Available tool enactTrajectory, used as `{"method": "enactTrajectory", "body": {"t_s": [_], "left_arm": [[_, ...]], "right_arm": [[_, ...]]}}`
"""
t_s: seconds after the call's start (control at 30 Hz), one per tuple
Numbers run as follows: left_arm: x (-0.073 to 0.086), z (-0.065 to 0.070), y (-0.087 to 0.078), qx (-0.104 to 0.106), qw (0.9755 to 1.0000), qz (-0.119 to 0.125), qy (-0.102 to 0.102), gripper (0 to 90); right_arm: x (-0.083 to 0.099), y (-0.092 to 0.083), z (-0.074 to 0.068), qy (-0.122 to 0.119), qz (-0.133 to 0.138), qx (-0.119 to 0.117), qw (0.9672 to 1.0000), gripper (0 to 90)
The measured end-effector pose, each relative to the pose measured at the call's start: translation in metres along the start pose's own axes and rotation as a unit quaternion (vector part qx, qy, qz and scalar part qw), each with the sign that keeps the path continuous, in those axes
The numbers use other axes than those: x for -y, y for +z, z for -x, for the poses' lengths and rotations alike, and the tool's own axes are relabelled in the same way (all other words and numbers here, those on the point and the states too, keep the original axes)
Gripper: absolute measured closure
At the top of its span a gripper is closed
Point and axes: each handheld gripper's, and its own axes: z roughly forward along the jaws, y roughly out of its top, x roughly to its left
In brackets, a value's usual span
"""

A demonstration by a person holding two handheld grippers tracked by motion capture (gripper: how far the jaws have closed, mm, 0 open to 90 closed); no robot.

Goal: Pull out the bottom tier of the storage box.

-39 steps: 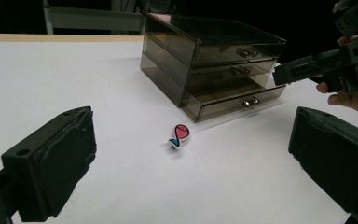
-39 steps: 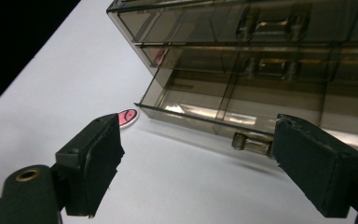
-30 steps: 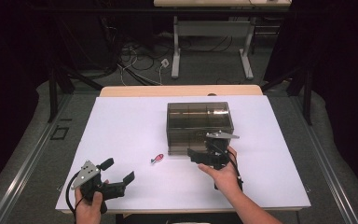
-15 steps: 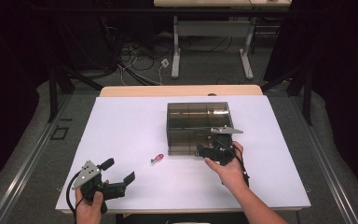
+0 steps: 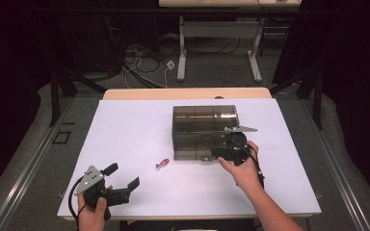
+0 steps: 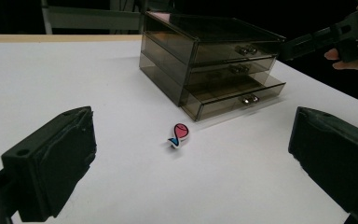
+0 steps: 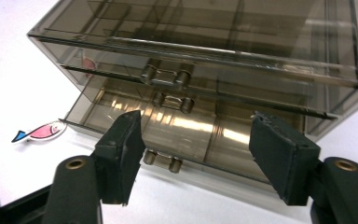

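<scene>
Smoked plastic drawer box [image 5: 204, 131] mid-table, bottom drawer [image 6: 235, 98] slightly out. Right gripper [image 7: 193, 151] at drawer front, jaws spread, just reopening, gripping nothing. Left gripper [image 5: 123, 181] spread, idle near table edge. Fish eraser [image 5: 162, 163] just beside box. Risk: jaws slipping off small handle [image 7: 162, 161], light box sliding unbraced.
</scene>
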Motion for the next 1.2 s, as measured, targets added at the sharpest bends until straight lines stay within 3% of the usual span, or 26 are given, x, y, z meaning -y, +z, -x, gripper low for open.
{"method": "enactTrajectory", "body": {"t_s": [0.07, 0.17, 0.33, 0.7, 1.2], "left_arm": [[0.000, 0.000, 0.000, 0.000, 1.0000, 0.000, 0.000, 0.7], [0.000, 0.000, 0.000, 0.000, 1.0000, -0.001, 0.000, 0.7], [0.000, 0.000, 0.000, 0.000, 1.0000, 0.000, 0.003, 0.7], [0.000, 0.001, 0.000, 0.000, 1.0000, -0.001, 0.002, 0.7], [0.000, 0.001, 0.000, 0.000, 1.0000, -0.001, 0.003, 0.7]], "right_arm": [[0.000, 0.000, 0.002, 0.001, -0.003, 0.002, 1.0000, 33.8], [-0.003, -0.001, 0.006, 0.020, -0.014, 0.003, 0.9997, 31.2], [-0.005, -0.001, 0.011, 0.025, -0.024, 0.017, 0.9992, 30.6], [-0.009, 0.005, 0.033, 0.045, -0.069, 0.047, 0.9955, 36.3], [-0.008, 0.014, 0.050, 0.052, -0.086, 0.061, 0.9931, 37.9]]}}
